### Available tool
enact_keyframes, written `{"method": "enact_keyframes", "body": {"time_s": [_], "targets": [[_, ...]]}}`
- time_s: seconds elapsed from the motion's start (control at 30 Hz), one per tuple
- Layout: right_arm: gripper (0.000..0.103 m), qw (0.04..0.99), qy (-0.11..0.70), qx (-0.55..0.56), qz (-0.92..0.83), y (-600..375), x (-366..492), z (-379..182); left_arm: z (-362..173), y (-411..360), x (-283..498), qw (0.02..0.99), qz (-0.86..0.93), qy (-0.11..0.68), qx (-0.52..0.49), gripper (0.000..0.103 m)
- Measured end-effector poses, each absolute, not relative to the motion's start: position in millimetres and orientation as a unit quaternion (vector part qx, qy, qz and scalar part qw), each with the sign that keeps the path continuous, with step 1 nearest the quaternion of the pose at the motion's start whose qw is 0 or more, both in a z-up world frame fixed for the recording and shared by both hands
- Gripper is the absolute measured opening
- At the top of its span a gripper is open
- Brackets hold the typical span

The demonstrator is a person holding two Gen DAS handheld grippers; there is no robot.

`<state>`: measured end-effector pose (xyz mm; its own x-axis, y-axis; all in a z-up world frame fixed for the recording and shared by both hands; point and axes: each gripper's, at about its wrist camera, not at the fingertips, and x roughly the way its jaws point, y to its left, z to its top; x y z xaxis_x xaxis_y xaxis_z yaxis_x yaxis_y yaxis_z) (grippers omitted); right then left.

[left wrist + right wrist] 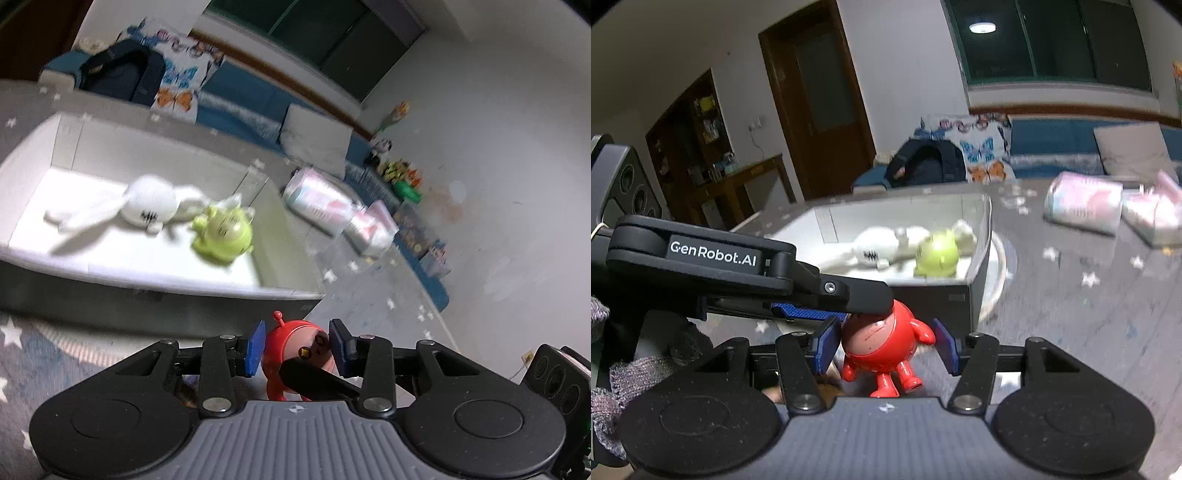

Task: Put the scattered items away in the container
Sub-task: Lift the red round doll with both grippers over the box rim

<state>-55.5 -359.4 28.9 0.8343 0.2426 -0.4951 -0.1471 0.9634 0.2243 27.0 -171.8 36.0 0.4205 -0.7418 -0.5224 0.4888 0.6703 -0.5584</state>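
Observation:
A red round toy figure (pixel 295 350) sits between the blue pads of my left gripper (pixel 298 347), which is shut on it. In the right wrist view the same red toy (pixel 882 339) also lies between the pads of my right gripper (pixel 884 345); the left pad touches it, the right pad stands a little apart. The left gripper's finger (pixel 831 291) crosses above the toy. Beyond stands the grey container (pixel 155 286), also in the right wrist view (pixel 982 236), holding a white plush rabbit (pixel 147 206) and a green toy (pixel 223 236).
A grey star-patterned mat (pixel 1071 302) covers the floor. Two pink-and-white packs (pixel 1086 206) lie right of the container. A blue sofa with a butterfly cushion (pixel 982 147), a dark bag and a grey pillow runs along the back wall.

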Motion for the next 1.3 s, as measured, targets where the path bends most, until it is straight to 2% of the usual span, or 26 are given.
{"method": "enact_keyframes", "body": {"time_s": [0.37, 0.83, 1.3], "targets": [[0.056, 0.958, 0.249, 0.059, 0.132, -347.8, -7.8, 64.2, 62.8, -155.0, 65.6, 0.846, -0.348, 0.352, -0.196, 0.041], [0.056, 0.93, 0.326, 0.034, 0.169, -331.3, 76.0, 36.1, 18.7, -134.9, 149.1, 0.818, -0.296, 0.426, -0.249, 0.04], [0.056, 0.908, 0.379, -0.03, 0.177, -315.0, 109.6, 22.5, 0.8, -142.4, 175.5, 0.808, -0.268, 0.46, -0.251, 0.039]]}}
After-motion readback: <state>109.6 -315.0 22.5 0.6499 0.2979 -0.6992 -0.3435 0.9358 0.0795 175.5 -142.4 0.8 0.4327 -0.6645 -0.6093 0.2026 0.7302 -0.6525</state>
